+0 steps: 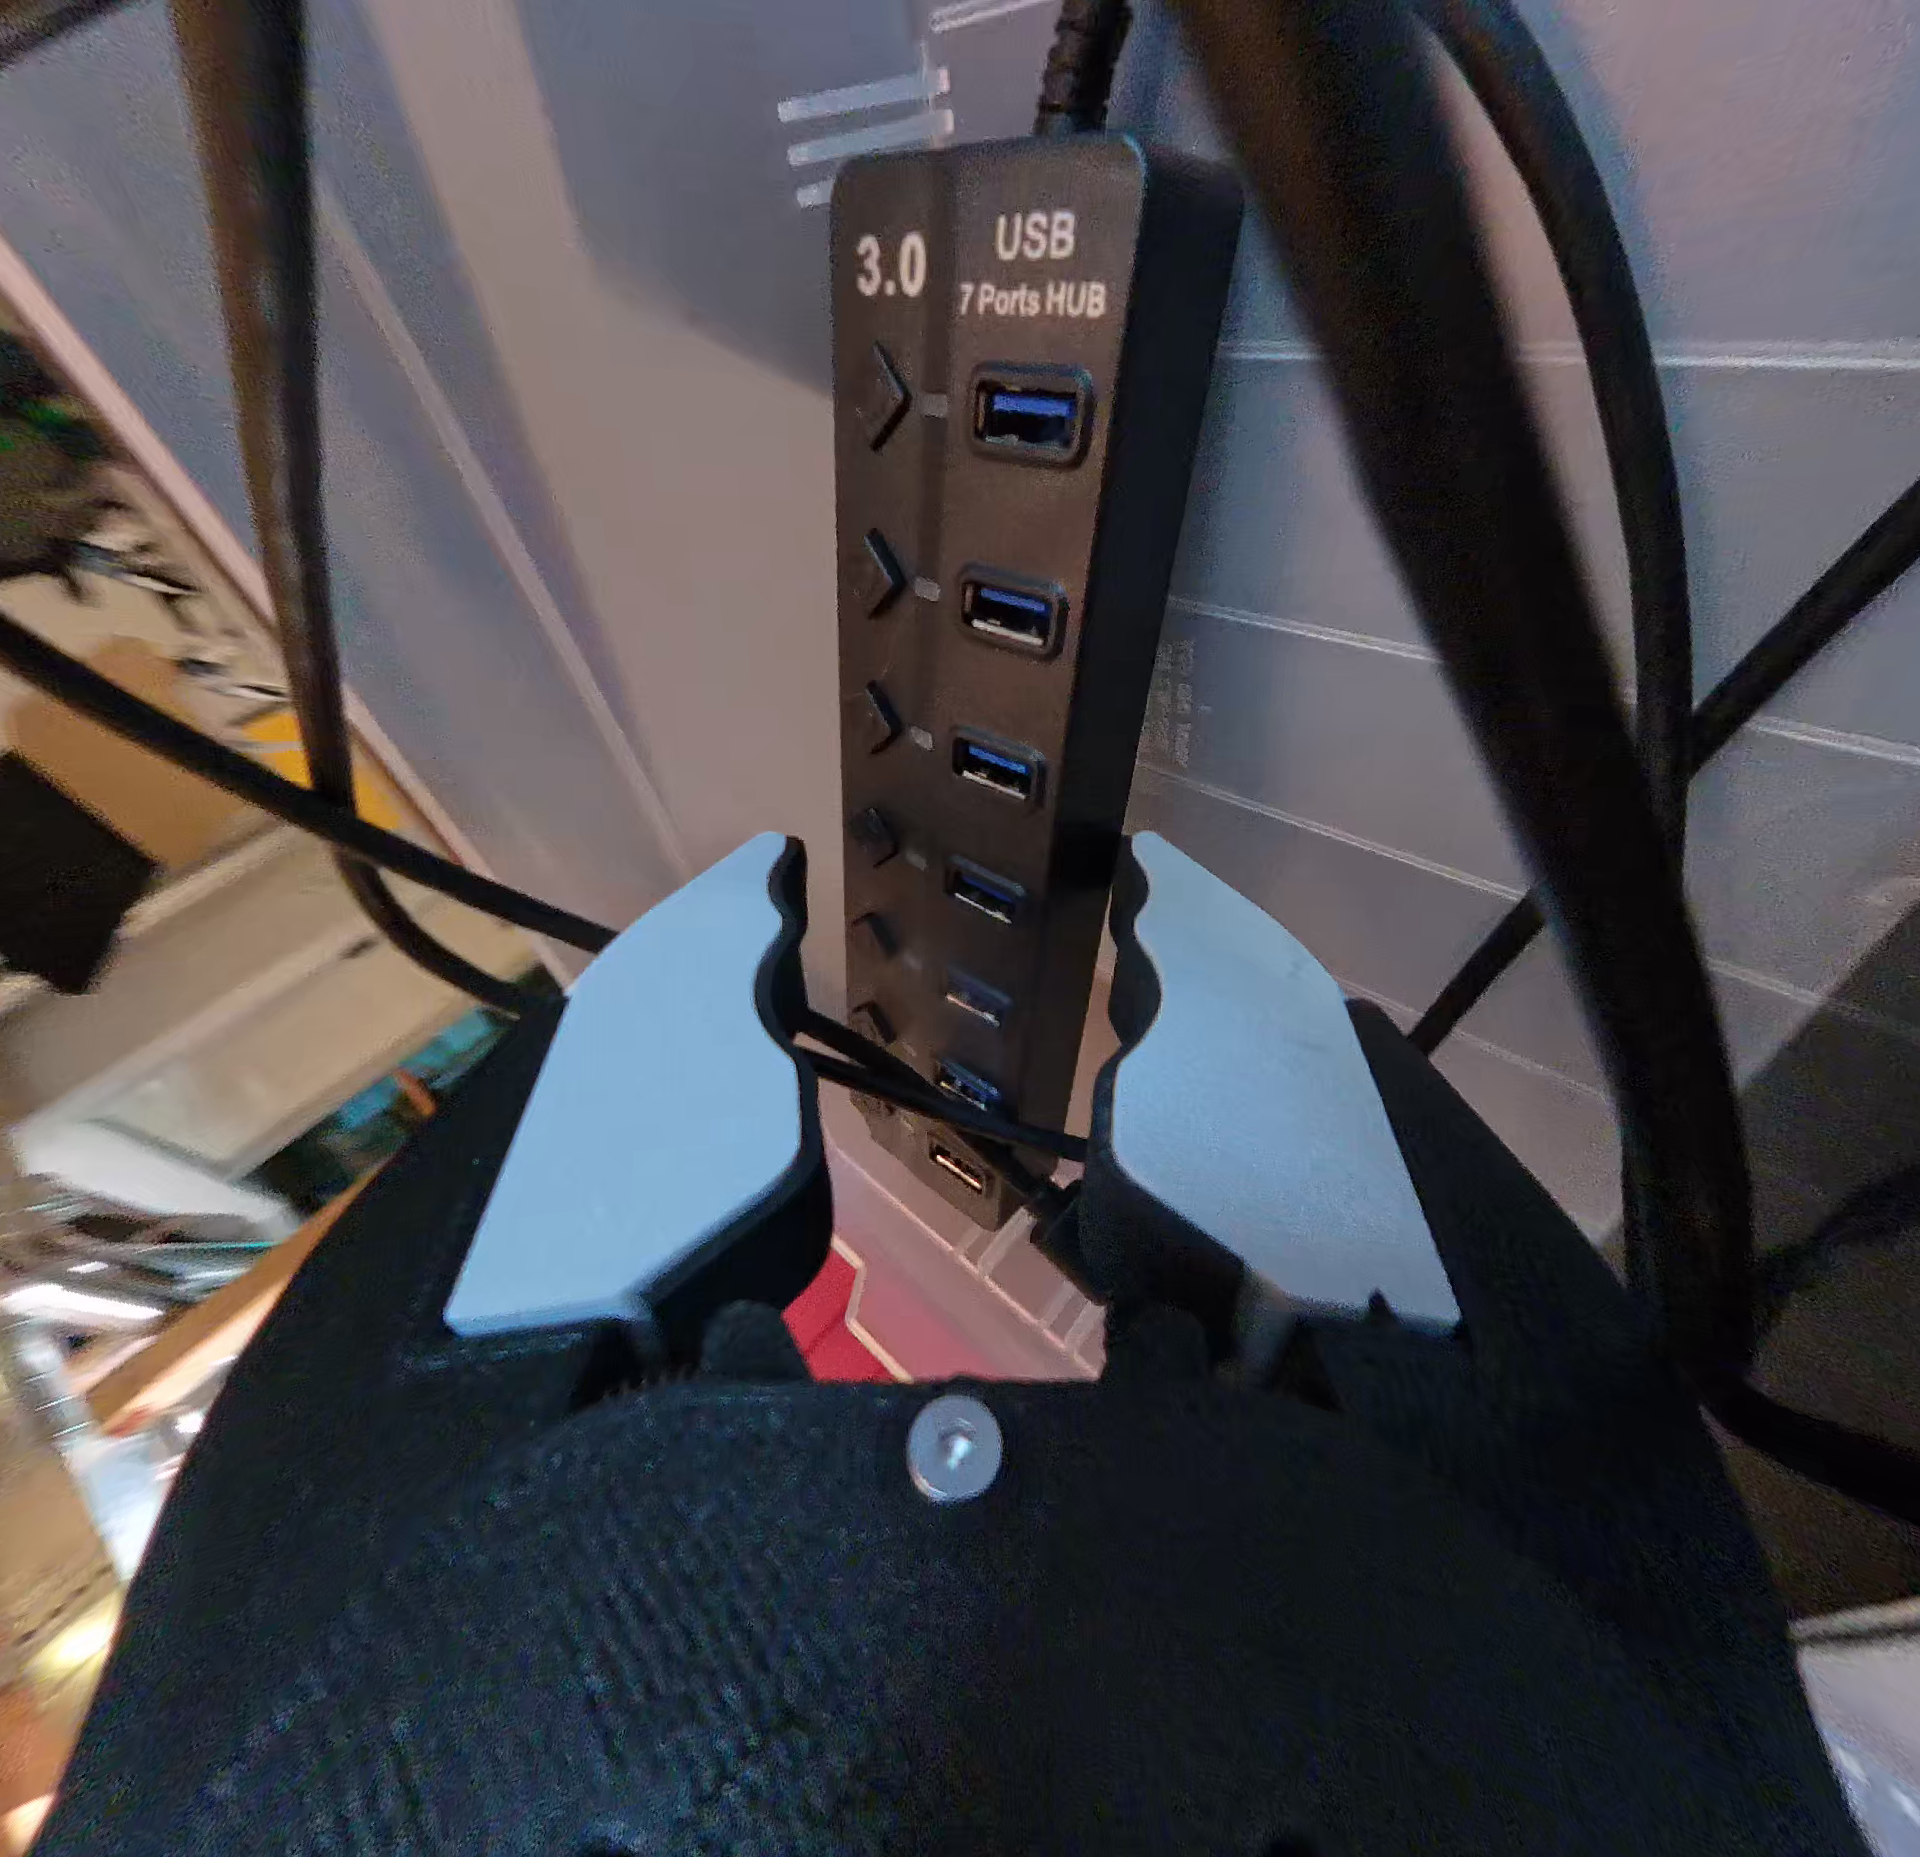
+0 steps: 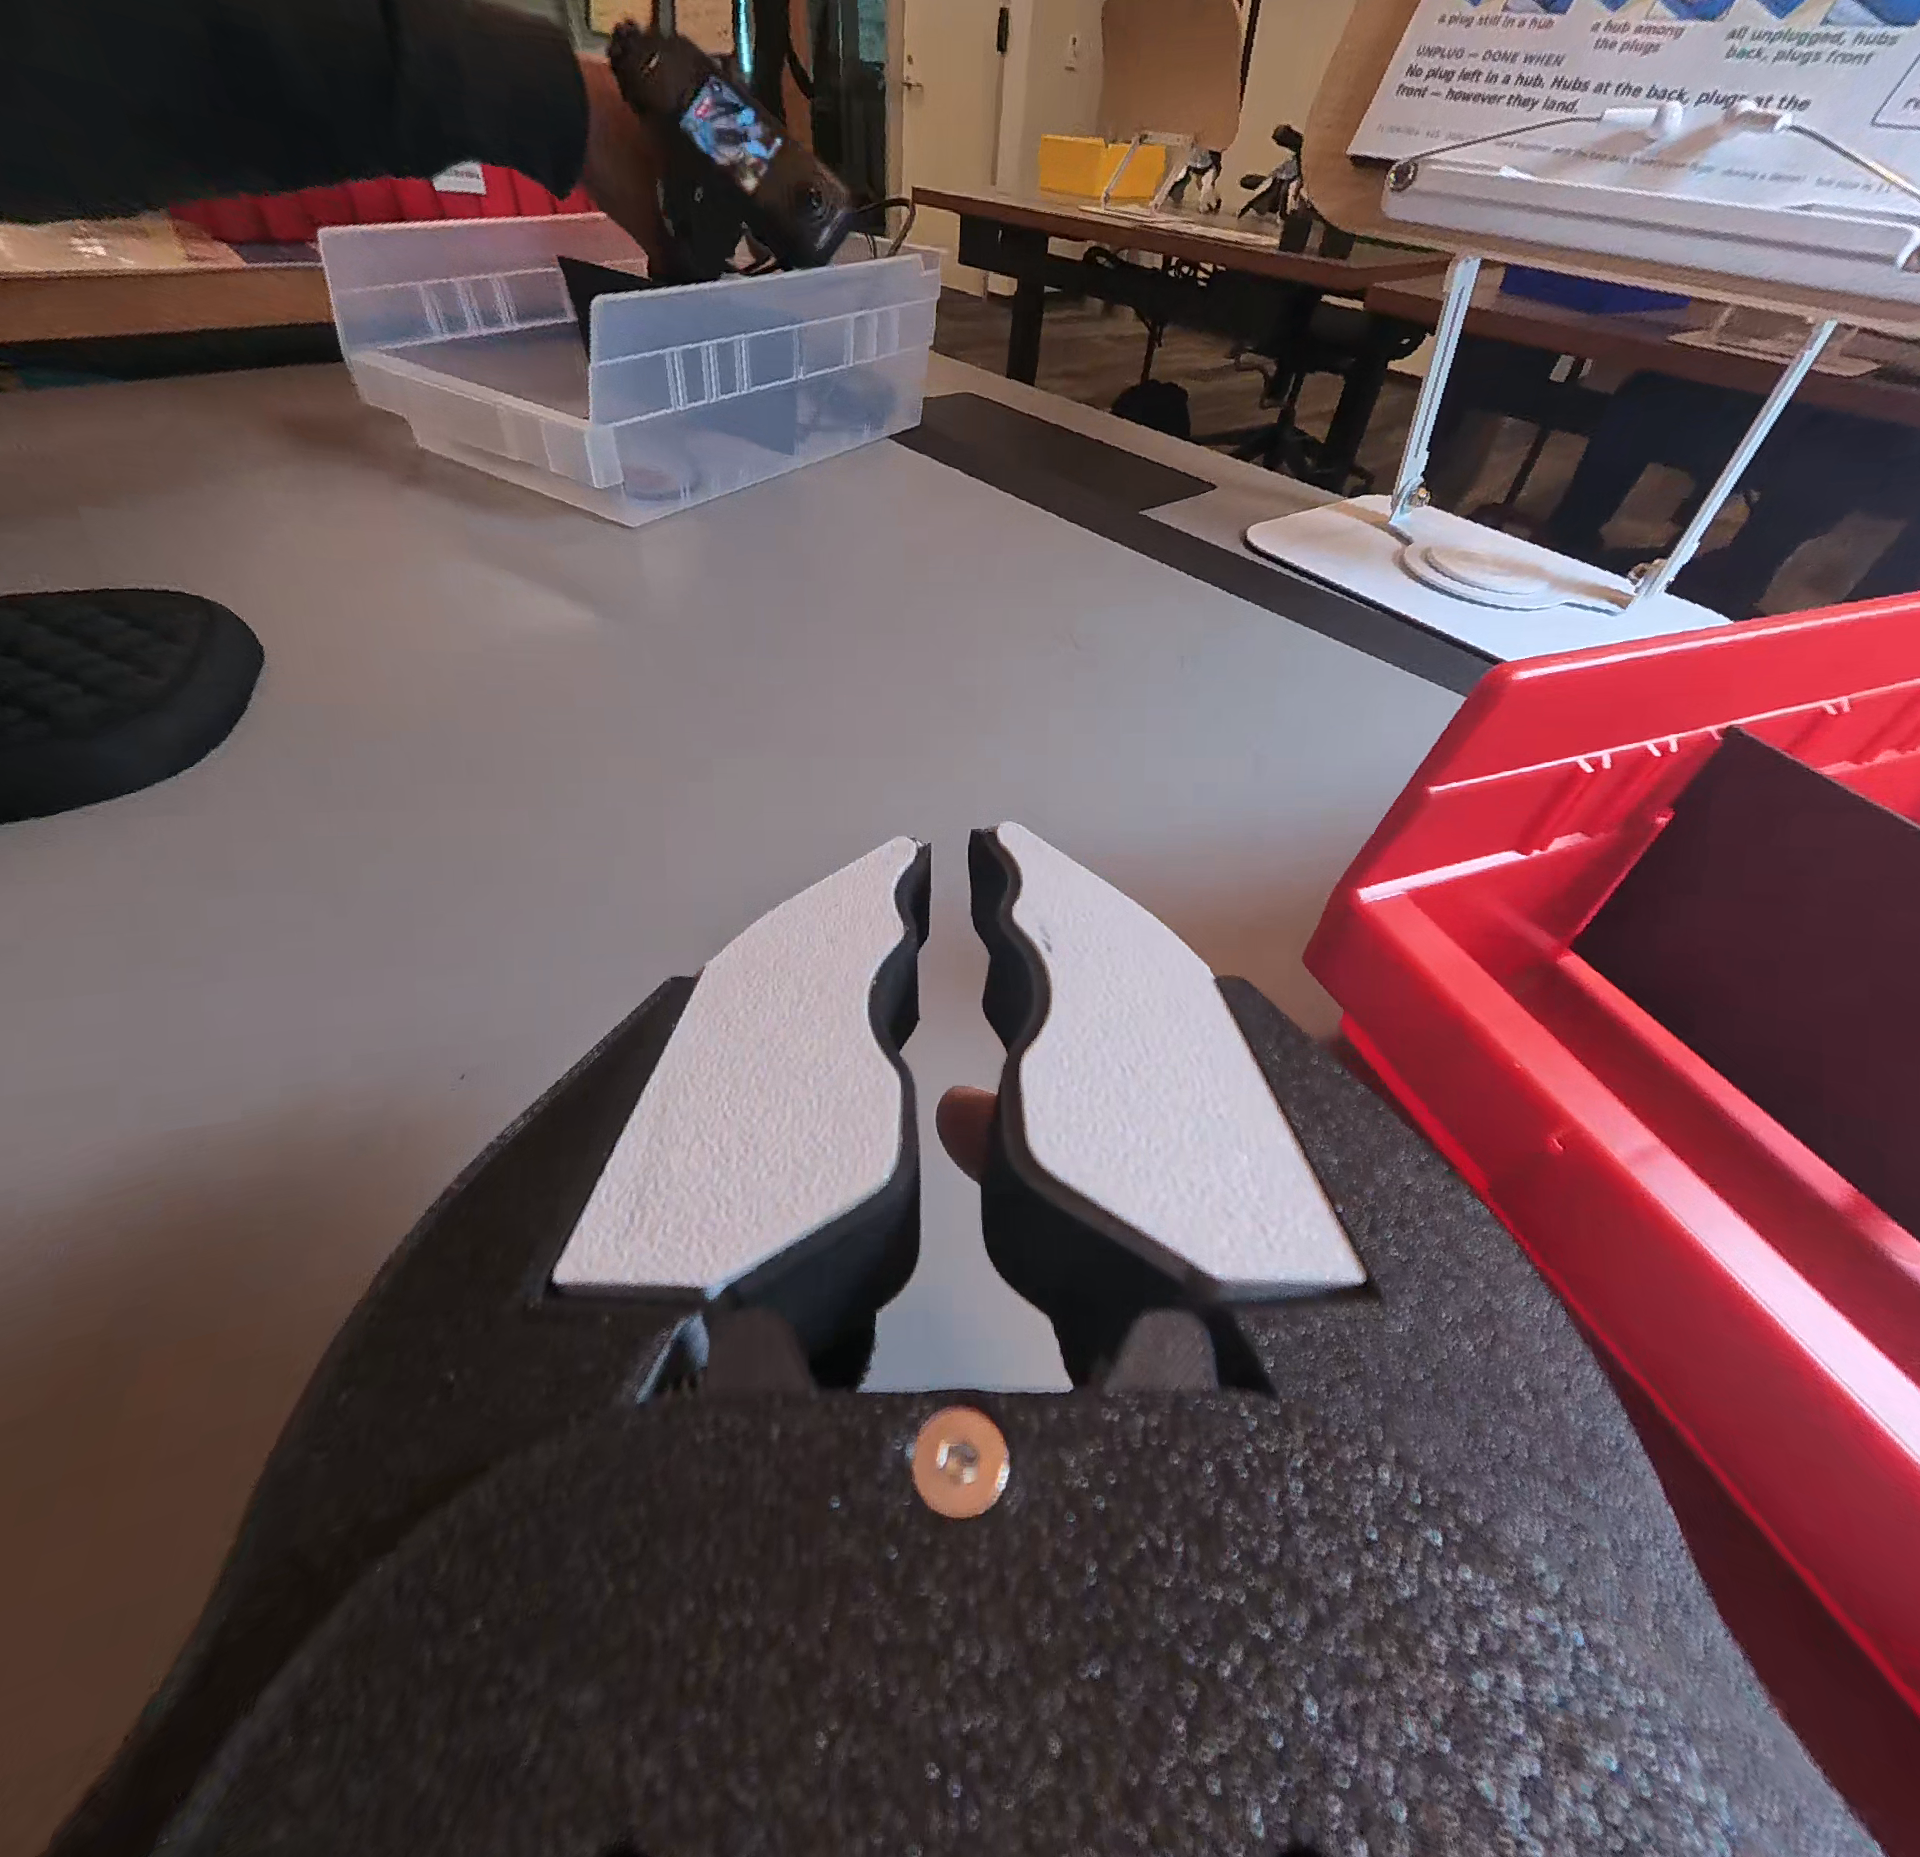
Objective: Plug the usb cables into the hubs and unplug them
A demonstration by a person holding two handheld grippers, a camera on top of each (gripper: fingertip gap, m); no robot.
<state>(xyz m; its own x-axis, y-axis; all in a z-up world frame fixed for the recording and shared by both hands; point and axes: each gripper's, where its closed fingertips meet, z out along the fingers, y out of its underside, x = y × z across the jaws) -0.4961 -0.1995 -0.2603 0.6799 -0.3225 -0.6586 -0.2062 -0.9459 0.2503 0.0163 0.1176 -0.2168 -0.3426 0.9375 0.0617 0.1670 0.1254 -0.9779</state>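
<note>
Red bin (image 2: 1558, 1028), clear bin (image 2: 644, 373)

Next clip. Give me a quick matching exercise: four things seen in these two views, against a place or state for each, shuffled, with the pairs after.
Things:
1. hub
2. right gripper
3. red bin
4. clear bin

Places or states:
A. on the far side of the grey table, with the left gripper reaching into it
B. almost shut, holding nothing
C. held between the left gripper's fingers
D. at the right gripper's right side

Pairs: 1-C, 2-B, 3-D, 4-A
</note>
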